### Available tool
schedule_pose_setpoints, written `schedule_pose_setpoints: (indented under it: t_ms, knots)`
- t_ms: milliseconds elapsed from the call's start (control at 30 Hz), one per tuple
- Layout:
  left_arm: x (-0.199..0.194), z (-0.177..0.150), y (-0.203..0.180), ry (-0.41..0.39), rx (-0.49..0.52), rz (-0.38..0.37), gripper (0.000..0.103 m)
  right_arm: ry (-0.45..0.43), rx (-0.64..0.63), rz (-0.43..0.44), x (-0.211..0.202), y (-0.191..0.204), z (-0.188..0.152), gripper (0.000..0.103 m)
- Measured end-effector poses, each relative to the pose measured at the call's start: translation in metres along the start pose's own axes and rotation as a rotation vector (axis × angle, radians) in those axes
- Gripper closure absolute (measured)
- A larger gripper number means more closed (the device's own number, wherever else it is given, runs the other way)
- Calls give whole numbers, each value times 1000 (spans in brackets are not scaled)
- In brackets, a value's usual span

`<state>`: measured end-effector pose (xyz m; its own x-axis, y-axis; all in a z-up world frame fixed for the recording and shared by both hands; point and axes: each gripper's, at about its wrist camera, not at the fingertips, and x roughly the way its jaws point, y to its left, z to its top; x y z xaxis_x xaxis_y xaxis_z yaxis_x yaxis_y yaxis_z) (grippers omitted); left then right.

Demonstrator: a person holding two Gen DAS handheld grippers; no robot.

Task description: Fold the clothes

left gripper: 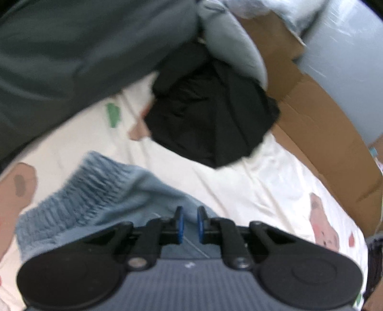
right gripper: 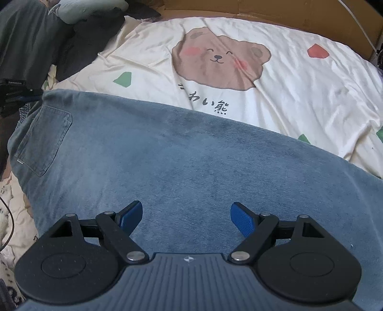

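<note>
Right gripper [right gripper: 186, 215] hangs w/ jaws spread wide over flat, faded blue denim jeans [right gripper: 191, 162], back pocket [right gripper: 44, 141] at left, on a cream bear-print bedsheet [right gripper: 299, 79] w/ cardboard [right gripper: 263, 9] along the far edge. Left gripper [left gripper: 190, 223] pinches the jeans near their ribbed elastic waistband [left gripper: 71, 193], pads nearly together. Only left view shows a crumpled black garment [left gripper: 210, 114] and a grey garment [left gripper: 59, 47] beyond; blurred.

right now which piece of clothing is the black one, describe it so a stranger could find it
Start at the cream bedsheet printed with bears. At its far edge, against the brown cardboard, lies a crumpled black garment, just below a pale grey-green one. It is the only black piece; the jeans nearby are blue denim.
</note>
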<state>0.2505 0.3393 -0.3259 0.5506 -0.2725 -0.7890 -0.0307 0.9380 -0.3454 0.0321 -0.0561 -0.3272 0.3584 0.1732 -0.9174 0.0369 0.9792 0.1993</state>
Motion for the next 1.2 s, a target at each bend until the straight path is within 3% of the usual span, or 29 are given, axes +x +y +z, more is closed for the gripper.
schedule_pose_setpoints:
  t_ms: [267, 400, 567, 700, 833, 1067, 1200]
  knots:
    - [42, 2, -2, 49, 12, -5, 91, -22, 4, -47, -8, -7, 4, 18]
    - [63, 9, 5, 68, 12, 0, 100, -33, 37, -81, -12, -15, -1, 18]
    - [70, 19, 7, 108, 20, -23, 100, -32, 109, -117, -18, -25, -14, 18]
    - [50, 26, 6, 115, 20, -50, 99, -28, 112, -132, -18, -25, -22, 18]
    - [7, 29, 11, 56, 50, -60, 86, -25, 106, -125, -16, -17, -22, 18]
    - [-44, 16, 55, 3, 49, 62, 84, -22, 38, -116, -9, 0, -13, 18]
    - [-54, 0, 77, 19, 6, 116, 83, -17, 47, -112, -7, 1, -12, 18]
